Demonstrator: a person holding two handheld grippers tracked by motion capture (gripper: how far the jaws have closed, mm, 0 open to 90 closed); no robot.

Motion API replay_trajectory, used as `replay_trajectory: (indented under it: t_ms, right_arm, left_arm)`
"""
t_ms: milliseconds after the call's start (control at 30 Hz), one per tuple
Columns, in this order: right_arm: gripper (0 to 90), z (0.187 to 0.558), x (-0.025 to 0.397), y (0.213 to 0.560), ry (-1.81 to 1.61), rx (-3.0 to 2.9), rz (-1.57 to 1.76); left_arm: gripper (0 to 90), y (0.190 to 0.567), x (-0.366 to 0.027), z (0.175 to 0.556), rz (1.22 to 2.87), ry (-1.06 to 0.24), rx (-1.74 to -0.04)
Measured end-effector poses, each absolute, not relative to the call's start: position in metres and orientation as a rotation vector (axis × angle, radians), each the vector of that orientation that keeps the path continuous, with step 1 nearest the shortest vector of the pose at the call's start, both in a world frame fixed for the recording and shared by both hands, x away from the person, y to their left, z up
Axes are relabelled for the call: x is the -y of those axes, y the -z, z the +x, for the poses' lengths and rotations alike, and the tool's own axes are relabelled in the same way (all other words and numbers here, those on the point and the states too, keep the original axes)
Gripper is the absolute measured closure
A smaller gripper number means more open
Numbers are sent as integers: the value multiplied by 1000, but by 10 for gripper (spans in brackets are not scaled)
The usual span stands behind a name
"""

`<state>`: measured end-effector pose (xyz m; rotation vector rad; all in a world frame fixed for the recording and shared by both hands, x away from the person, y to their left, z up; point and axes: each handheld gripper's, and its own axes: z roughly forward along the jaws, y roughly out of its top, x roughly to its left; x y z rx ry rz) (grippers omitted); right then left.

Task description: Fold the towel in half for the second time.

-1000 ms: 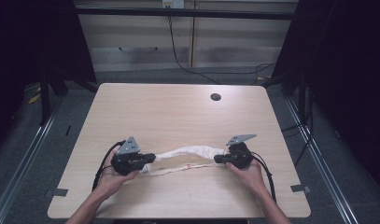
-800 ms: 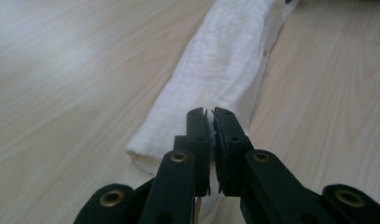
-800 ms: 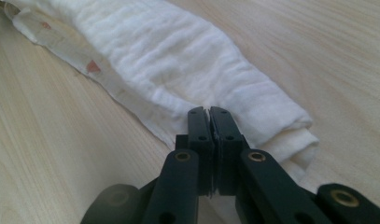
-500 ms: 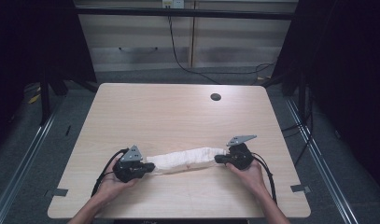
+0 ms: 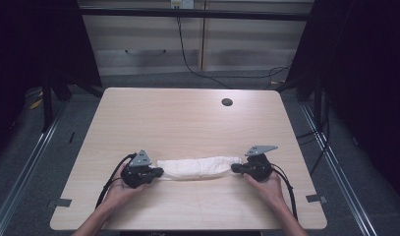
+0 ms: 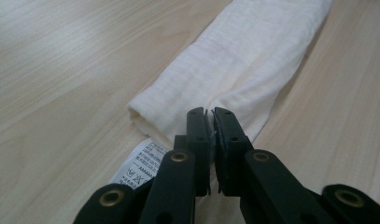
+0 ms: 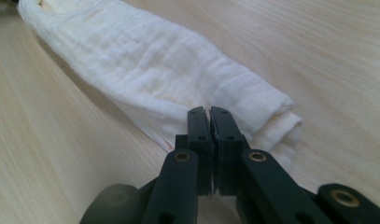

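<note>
Moved: cloth (image 5: 197, 167) went from slack to a tight roll.
Grippers: left gripper (image 5: 157, 172) and right gripper (image 5: 235, 168) both pinching its ends.
Left: probably just letting go.

A light wooden table (image 5: 187, 123) has a dark round hole (image 5: 227, 102) near its far right corner, while beyond its far edge stand pale cabinets (image 5: 153, 44) with a black cable (image 5: 187, 54) hanging down to the grey floor (image 5: 40, 157).
</note>
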<state>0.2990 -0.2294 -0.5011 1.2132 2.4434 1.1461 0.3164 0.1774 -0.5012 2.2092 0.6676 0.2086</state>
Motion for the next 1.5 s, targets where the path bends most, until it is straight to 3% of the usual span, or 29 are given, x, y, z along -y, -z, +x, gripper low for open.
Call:
replay_trajectory:
  t_ms: [667,1000,1300,1500]
  right_arm:
    - [870,313,218,504,-1187,-2372,1261]
    - [785,307,220,499,-1245,-2369,1259]
    - [702,282,232,479,-1331,-2376,1201]
    - [587,262,247,463,-1399,-2281,1230]
  left_arm:
    - [834,505,-189,335,2123,-222,-793]
    - [748,494,-192,329,2080,-182,-787]
    - [543,470,-205,309,2027,-177,-766]
    - [396,465,-224,306,2013,-211,-877]
